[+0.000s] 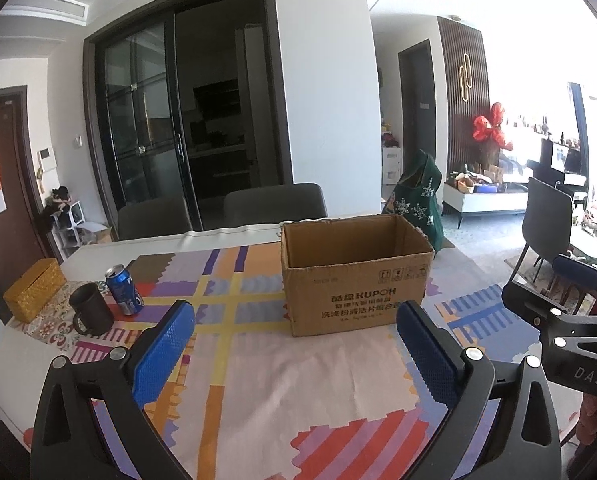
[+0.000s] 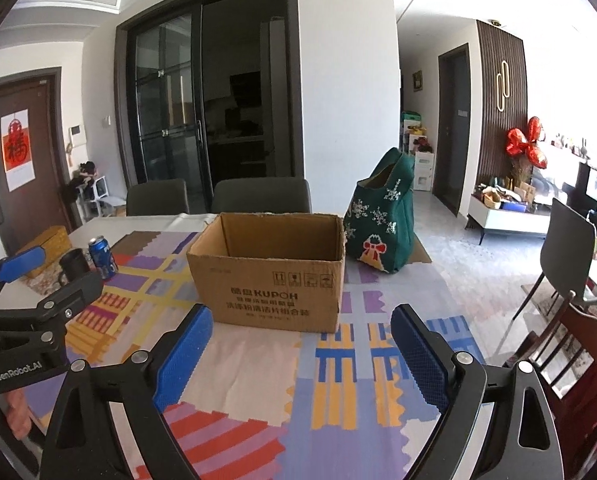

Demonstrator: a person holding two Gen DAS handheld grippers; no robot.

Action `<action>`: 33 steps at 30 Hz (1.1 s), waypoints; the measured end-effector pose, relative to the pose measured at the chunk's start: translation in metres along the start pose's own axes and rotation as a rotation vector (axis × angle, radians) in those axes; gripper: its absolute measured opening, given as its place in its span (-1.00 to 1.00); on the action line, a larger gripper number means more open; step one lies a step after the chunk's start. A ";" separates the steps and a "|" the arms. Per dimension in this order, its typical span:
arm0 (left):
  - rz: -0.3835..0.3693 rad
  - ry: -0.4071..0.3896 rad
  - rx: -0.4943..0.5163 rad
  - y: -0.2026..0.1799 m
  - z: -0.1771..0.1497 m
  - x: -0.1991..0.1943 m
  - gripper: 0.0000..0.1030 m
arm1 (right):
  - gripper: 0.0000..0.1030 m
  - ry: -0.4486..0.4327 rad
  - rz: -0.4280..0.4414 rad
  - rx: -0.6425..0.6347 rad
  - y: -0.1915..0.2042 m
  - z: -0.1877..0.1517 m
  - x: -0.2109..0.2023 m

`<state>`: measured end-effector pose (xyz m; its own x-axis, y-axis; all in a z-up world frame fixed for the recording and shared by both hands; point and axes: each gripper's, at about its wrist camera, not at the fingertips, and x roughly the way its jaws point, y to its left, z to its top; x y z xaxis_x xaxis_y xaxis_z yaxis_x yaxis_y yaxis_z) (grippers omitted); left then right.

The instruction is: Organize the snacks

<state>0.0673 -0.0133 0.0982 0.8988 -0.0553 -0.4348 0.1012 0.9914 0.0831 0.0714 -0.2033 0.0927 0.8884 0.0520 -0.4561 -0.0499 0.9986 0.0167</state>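
An open brown cardboard box (image 1: 354, 280) stands on the patterned tablecloth; it also shows in the right wrist view (image 2: 270, 272). A blue soda can (image 1: 124, 290) stands upright at the table's left, also in the right wrist view (image 2: 103, 258). A green bag with snowflakes (image 2: 382, 220) stands right of the box and shows in the left wrist view (image 1: 418, 204). My left gripper (image 1: 296, 320) is open and empty, short of the box. My right gripper (image 2: 302, 330) is open and empty, just in front of the box.
A dark mug (image 1: 90, 314) and a yellow woven box (image 1: 34, 290) stand left of the can. Two grey chairs (image 2: 258, 196) are behind the table. A dark chair (image 2: 566, 248) and a wooden chair (image 2: 578, 352) stand at the right.
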 end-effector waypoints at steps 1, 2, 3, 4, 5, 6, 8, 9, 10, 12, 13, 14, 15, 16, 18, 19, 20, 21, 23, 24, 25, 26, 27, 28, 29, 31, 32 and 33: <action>0.003 -0.002 -0.001 0.000 -0.001 -0.003 1.00 | 0.78 -0.003 -0.002 -0.001 0.000 0.000 -0.003; 0.006 -0.003 -0.003 0.001 -0.002 -0.005 1.00 | 0.78 -0.007 -0.002 -0.002 0.000 -0.001 -0.005; 0.006 -0.007 -0.006 0.001 -0.002 -0.007 1.00 | 0.78 -0.008 -0.001 -0.002 0.000 -0.002 -0.007; 0.006 -0.008 -0.008 0.002 -0.003 -0.007 1.00 | 0.78 -0.008 -0.001 -0.001 -0.001 -0.001 -0.006; 0.005 -0.009 -0.011 0.003 -0.003 -0.009 1.00 | 0.78 -0.009 0.001 -0.001 -0.001 -0.001 -0.008; 0.004 -0.012 -0.013 0.003 -0.003 -0.010 1.00 | 0.78 -0.009 0.002 -0.003 -0.001 -0.002 -0.008; 0.006 -0.015 -0.015 0.004 -0.003 -0.012 1.00 | 0.78 -0.012 0.002 -0.009 0.001 -0.004 -0.012; 0.007 -0.015 -0.014 0.004 -0.004 -0.013 1.00 | 0.78 -0.013 0.002 -0.012 0.003 -0.005 -0.014; 0.006 -0.016 -0.015 0.004 -0.004 -0.014 1.00 | 0.78 -0.013 0.002 -0.015 0.003 -0.006 -0.014; 0.006 -0.015 -0.015 0.004 -0.005 -0.015 1.00 | 0.78 -0.014 0.003 -0.014 0.004 -0.006 -0.016; 0.006 -0.017 -0.015 0.004 -0.005 -0.015 1.00 | 0.78 -0.013 0.004 -0.013 0.004 -0.006 -0.017; 0.006 -0.018 -0.013 0.003 -0.005 -0.015 1.00 | 0.78 -0.014 0.006 -0.012 0.005 -0.006 -0.018; 0.007 -0.018 -0.010 0.003 -0.004 -0.015 1.00 | 0.78 -0.016 0.008 -0.010 0.005 -0.006 -0.019; 0.009 -0.020 -0.009 0.002 -0.005 -0.015 1.00 | 0.78 -0.016 0.009 -0.010 0.005 -0.007 -0.019; 0.010 -0.019 -0.007 0.002 -0.005 -0.015 1.00 | 0.78 -0.017 0.009 -0.010 0.005 -0.007 -0.019; 0.009 -0.018 -0.008 0.002 -0.005 -0.015 1.00 | 0.78 -0.018 0.009 -0.010 0.005 -0.007 -0.019; 0.008 -0.017 -0.009 0.002 -0.006 -0.014 1.00 | 0.78 -0.016 0.007 -0.009 0.005 -0.007 -0.020; 0.008 -0.016 -0.009 0.001 -0.006 -0.014 1.00 | 0.78 -0.016 0.010 -0.008 0.005 -0.007 -0.020; 0.007 -0.014 -0.011 0.002 -0.007 -0.014 1.00 | 0.78 -0.013 0.009 -0.009 0.005 -0.007 -0.020; 0.008 -0.013 -0.010 0.002 -0.007 -0.014 1.00 | 0.78 -0.013 0.011 -0.008 0.005 -0.007 -0.020; 0.010 -0.012 -0.010 0.002 -0.007 -0.014 1.00 | 0.78 -0.012 0.013 -0.006 0.005 -0.007 -0.020; 0.010 -0.011 -0.011 0.002 -0.008 -0.015 1.00 | 0.78 -0.010 0.011 -0.007 0.005 -0.007 -0.020; 0.011 -0.009 -0.011 0.002 -0.008 -0.014 1.00 | 0.78 -0.009 0.011 -0.008 0.005 -0.007 -0.020; 0.011 -0.009 -0.012 0.003 -0.008 -0.015 1.00 | 0.78 -0.009 0.010 -0.009 0.005 -0.007 -0.020; 0.010 -0.007 -0.013 0.003 -0.008 -0.015 1.00 | 0.78 -0.008 0.009 -0.009 0.005 -0.007 -0.020; 0.010 -0.004 -0.014 0.004 -0.009 -0.014 1.00 | 0.78 -0.005 0.010 -0.010 0.005 -0.006 -0.019; 0.009 -0.003 -0.014 0.004 -0.009 -0.013 1.00 | 0.78 -0.004 0.011 -0.009 0.005 -0.006 -0.019; 0.008 -0.002 -0.015 0.004 -0.010 -0.013 1.00 | 0.78 -0.004 0.010 -0.010 0.005 -0.007 -0.019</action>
<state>0.0522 -0.0074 0.0953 0.9004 -0.0476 -0.4325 0.0876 0.9935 0.0732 0.0516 -0.1994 0.0954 0.8895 0.0617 -0.4528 -0.0632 0.9979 0.0119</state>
